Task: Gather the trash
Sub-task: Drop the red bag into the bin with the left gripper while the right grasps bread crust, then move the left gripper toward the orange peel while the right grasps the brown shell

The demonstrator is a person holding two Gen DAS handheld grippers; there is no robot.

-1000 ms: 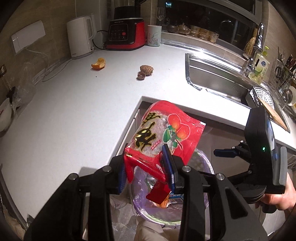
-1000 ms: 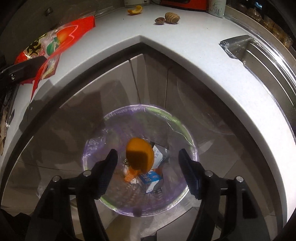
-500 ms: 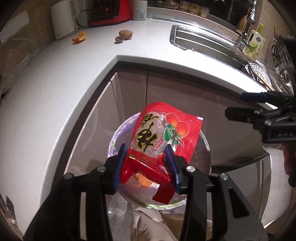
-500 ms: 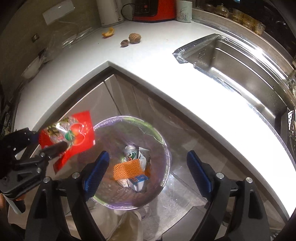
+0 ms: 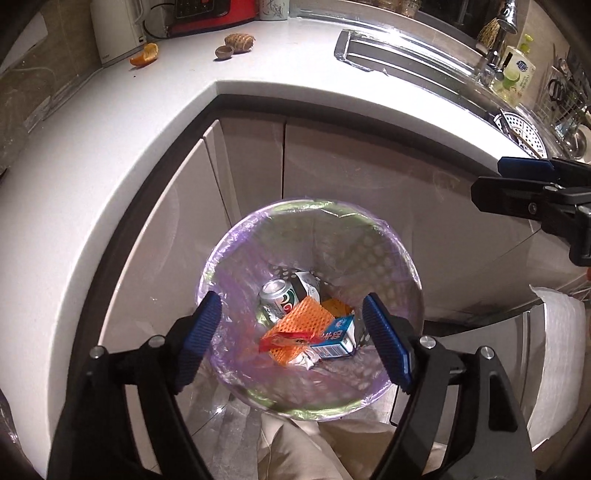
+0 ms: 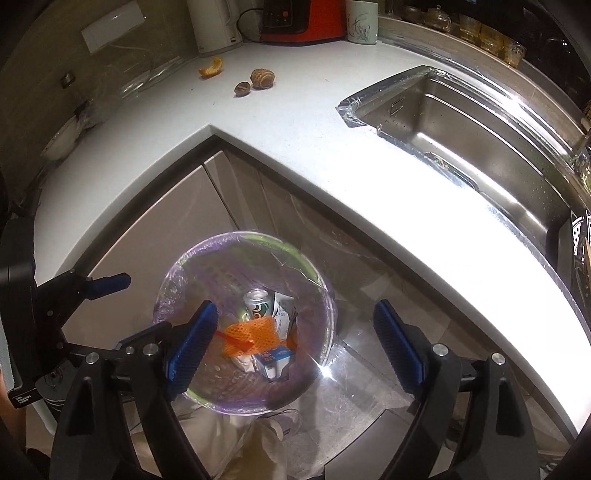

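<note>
Counter (image 5: 110, 155) wraps in an L around the inside corner where the bin (image 5: 402, 251) stands on the floor, its purple-lined rim close under the white counter edge and in front of the cabinet doors (image 5: 251, 173). Open room lies above the bin mouth. The left gripper (image 5: 295, 332) hangs over it, and its jaws have just been opening: they stand wide with nothing between them, and the red wrapper (image 5: 284, 338) lies down in the bin on an orange net (image 5: 303, 317), beside a can (image 5: 275, 295) and a blue carton (image 5: 332, 338). The right gripper (image 6: 295, 339) hovers at the bin's right edge, jaws spread wide and empty, having opened a little further in the last second.

The left wrist view shows the right gripper's fingers (image 5: 517, 168) off to the right near the counter edge, plus a soap bottle (image 5: 517, 70) and a tap (image 5: 498, 37). The right wrist view shows the whole sink (image 6: 461, 122) basin and the left gripper's (image 6: 107, 284) body at the left.

Still on the counter, well apart from the bin: an orange peel (image 6: 211, 67) and two brown shells (image 6: 255, 83), near a white kettle (image 6: 212, 26) and a red appliance (image 6: 303, 18).
</note>
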